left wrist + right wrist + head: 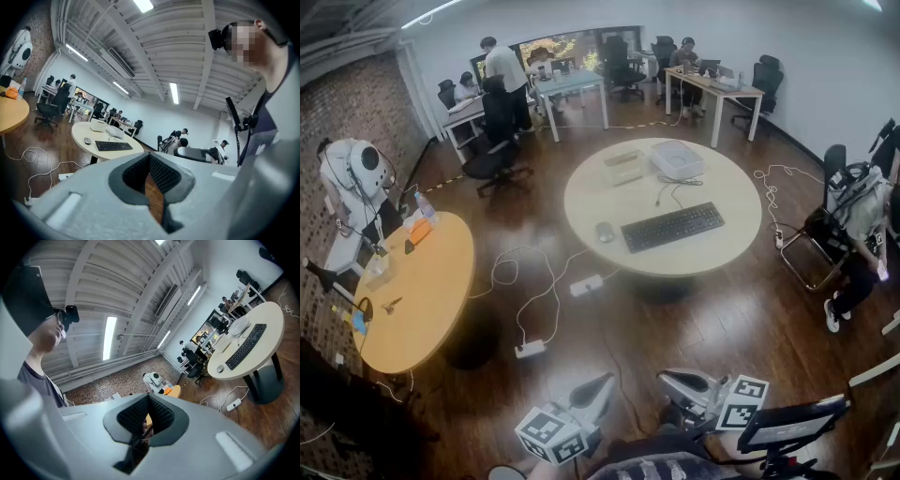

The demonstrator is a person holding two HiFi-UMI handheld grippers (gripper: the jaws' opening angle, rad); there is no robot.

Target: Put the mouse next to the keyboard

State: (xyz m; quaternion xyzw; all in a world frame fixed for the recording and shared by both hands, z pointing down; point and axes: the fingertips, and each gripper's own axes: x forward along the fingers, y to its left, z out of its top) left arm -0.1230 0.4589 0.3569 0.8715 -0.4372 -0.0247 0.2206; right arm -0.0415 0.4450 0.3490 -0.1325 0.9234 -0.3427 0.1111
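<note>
A grey mouse [605, 232] lies on the round cream table [712, 253], just left of the black keyboard [672, 226]. The mouse [87, 140] and keyboard [113, 146] also show far off in the left gripper view, and the mouse [220, 368] and keyboard [245, 347] in the right gripper view. My left gripper [598, 389] and right gripper [675, 382] hang low at the bottom of the head view, far from the table. Both are shut with nothing between their jaws. In their own views the left gripper [150, 174] and right gripper [149, 415] have their pads pressed together.
On the cream table stand a white box [677, 159] and a flat tan box [623, 167]. Cables and power strips [587, 284] lie on the wood floor between me and the table. A round wooden table [441, 300] stands left. People sit and stand at desks around the room.
</note>
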